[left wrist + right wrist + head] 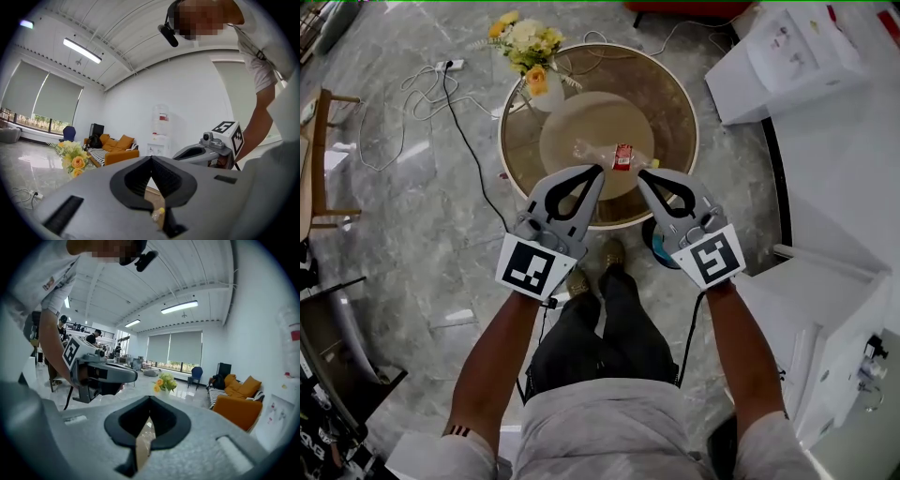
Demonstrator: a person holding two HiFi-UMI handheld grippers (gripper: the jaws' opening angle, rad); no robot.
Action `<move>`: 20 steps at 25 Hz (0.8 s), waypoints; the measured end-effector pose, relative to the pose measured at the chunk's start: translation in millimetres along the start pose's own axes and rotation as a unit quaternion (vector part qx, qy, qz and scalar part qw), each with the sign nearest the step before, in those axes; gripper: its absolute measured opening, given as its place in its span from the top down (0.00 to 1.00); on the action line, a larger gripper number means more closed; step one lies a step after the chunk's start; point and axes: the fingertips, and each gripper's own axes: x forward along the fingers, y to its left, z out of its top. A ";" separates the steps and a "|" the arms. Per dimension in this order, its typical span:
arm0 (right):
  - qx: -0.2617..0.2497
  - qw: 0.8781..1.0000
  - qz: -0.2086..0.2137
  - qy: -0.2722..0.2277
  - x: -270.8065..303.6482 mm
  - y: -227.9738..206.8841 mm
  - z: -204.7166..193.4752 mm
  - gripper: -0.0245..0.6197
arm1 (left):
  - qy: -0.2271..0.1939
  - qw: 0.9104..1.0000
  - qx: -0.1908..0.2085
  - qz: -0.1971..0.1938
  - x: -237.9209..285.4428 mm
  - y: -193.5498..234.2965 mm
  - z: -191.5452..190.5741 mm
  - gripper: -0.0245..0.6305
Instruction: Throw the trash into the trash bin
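A person standing over a round glass table point(670, 94) is holding the left gripper point(598, 170) and the right gripper point(640, 173) side by side above the table's near edge, with both tips pointing at the trash. Both pairs of tongs are sitting pressed together, with nothing caught between them. The trash is lying near the middle of the tabletop, just beyond the tips. It is a red packet point(622, 157) and, close on its left, a crumpled clear wrapper point(589, 149); whether the two are touching cannot be told. A vase of yellow flowers point(528, 42) is standing at the far left rim, well apart from the trash. A dark round container with a blue lining point(657, 246), probably the trash bin, is showing on the floor just under the right gripper, which is hiding most of it.

The step in hand is looking like the approach for a pick. Doing it well is likely to mean opening the jaws before they are meeting the trash, so that closed tips are not pushing it across the smooth glass. The right gripper is sitting nearer both the packet and the presumed bin, so it is looking the better choice for that piece. The light wrapper is probably needing a grip on a bunched fold
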 end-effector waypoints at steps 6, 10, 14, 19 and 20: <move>-0.024 0.999 0.016 0.018 15.9 -5.8 -40.0 0.96 | 0.017 1.000 0.004 0.010 22.4 9.8 -34.6 0.96; -0.023 0.999 0.023 0.024 30.9 -18.0 -62.9 0.96 | 0.022 1.000 0.003 0.021 35.4 21.1 -52.2 0.96; -0.030 0.998 0.035 0.033 46.5 -25.9 -86.6 0.96 | 0.032 0.999 0.008 0.024 43.3 29.2 -72.0 0.96; -0.028 0.997 0.056 0.052 59.7 -29.8 -118.6 0.94 | 0.045 0.999 0.009 0.029 52.9 35.0 -100.7 0.96; -0.027 0.996 0.062 0.058 62.0 -30.4 -125.6 0.90 | 0.047 0.998 0.010 0.029 55.4 36.1 -106.4 0.96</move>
